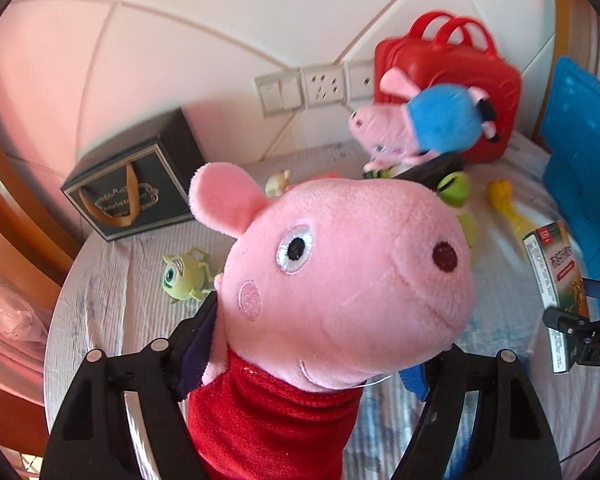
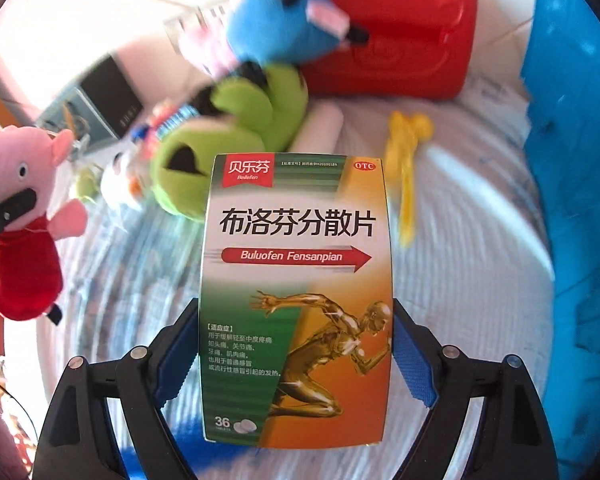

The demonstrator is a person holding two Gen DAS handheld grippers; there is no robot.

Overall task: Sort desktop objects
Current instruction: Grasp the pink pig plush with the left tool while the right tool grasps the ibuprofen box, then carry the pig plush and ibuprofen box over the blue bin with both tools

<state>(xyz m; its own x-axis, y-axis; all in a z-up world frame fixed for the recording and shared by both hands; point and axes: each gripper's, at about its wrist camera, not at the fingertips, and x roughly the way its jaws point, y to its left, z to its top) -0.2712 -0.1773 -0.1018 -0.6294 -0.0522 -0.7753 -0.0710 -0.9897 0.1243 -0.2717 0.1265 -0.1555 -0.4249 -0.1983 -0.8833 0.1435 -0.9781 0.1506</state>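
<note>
My left gripper (image 1: 300, 364) clamps the fuzzy pig plush (image 1: 340, 276) (red velvety dress); my right gripper (image 2: 296, 356) pinches a glossy flat medicine box (image 2: 298, 300).

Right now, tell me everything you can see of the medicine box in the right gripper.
The medicine box is a printed cardboard carton, green and orange, with a gold running figure, a red arrow reading Buluofen Fensanpian, an OTC mark and "36". It looks closed and undented, held upright off the table, its lower sides clamped between the right gripper's blue pads.

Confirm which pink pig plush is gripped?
The pink pig plush in the red dress, clamped by the left gripper. The blue-shirted pig plush lies ungripped before the red case.
</note>
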